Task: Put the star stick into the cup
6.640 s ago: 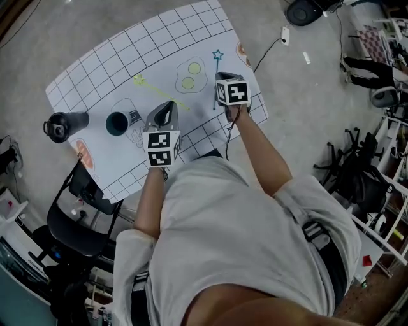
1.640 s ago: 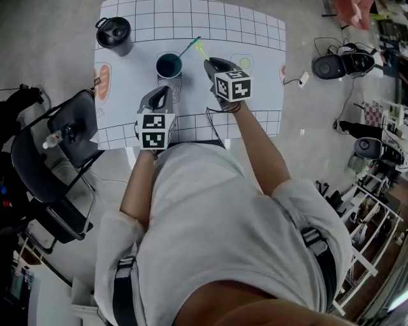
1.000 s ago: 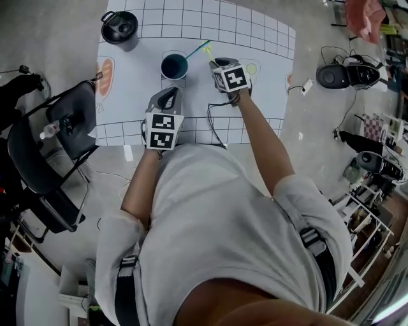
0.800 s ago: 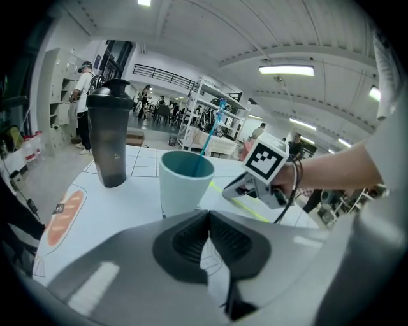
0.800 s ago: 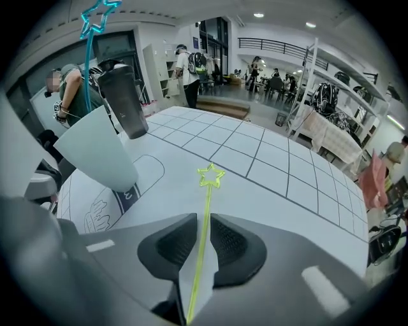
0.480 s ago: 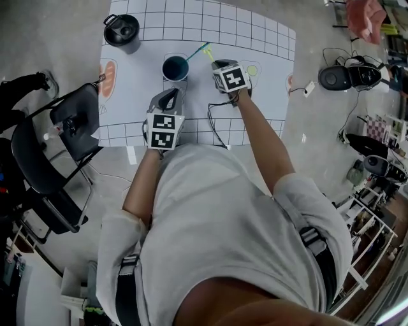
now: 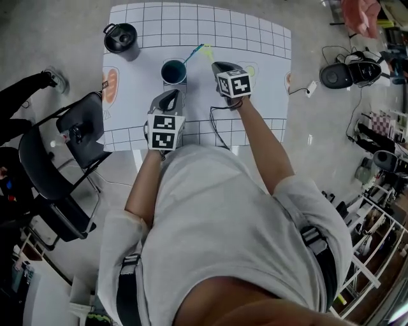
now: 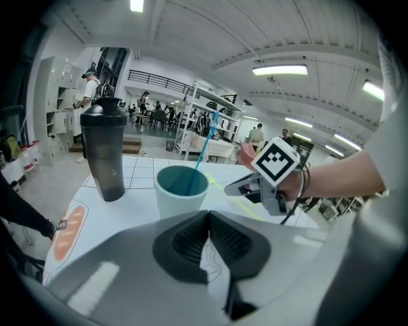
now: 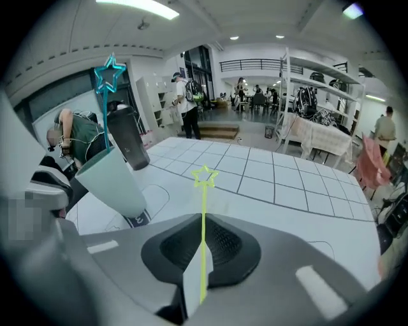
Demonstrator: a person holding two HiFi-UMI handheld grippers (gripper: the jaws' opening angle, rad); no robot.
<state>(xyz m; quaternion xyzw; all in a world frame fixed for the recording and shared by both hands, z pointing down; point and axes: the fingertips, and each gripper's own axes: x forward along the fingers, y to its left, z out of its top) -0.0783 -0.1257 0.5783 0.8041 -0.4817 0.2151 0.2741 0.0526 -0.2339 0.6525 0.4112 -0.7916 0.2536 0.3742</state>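
Head view: whole table (image 7: 191, 19) w/ white grid mat (image 7: 255, 38), person at near edge. Left tongs (image 7: 172, 97) and right tongs (image 7: 215, 63) are both over the middle. Only this view gives the layout. Cup (image 7: 173, 71) sits about mid-table, a bit toward left edge. Black shaker bottle (image 7: 121, 38) is at far left corner, well apart from cup. Black chair (image 7: 76, 124) stands on the floor by left edge. Both grips are hidden here under the marker cubes.

Left gripper view: left tongs clenched, tips together, nothing between, pointing at cup from near-edge side, not touching it. Shows what head view can't: blue star stick (image 8: 201, 153) stands inside the cup, leaning on its rim toward the right edge. Right tongs are seen side-on, just right of cup. Bkgd has people and shelving.

Right gripper view: the only view showing the right grip. Tongs have just been closing, pads now clamped on the yellow star stick (image 9: 204, 191). Shaft runs between them and the star end sticks out past the tips, over the mat. Can't tell if the star end touches the table. This stick is outside the cup, beside it on the right-edge side. Blue star tops the cup at frame left.

Counts: 2 star sticks (1 blue in cup, 1 yellow in tongs), 1 cup, 1 shaker, 2 tongs, 1 chair.
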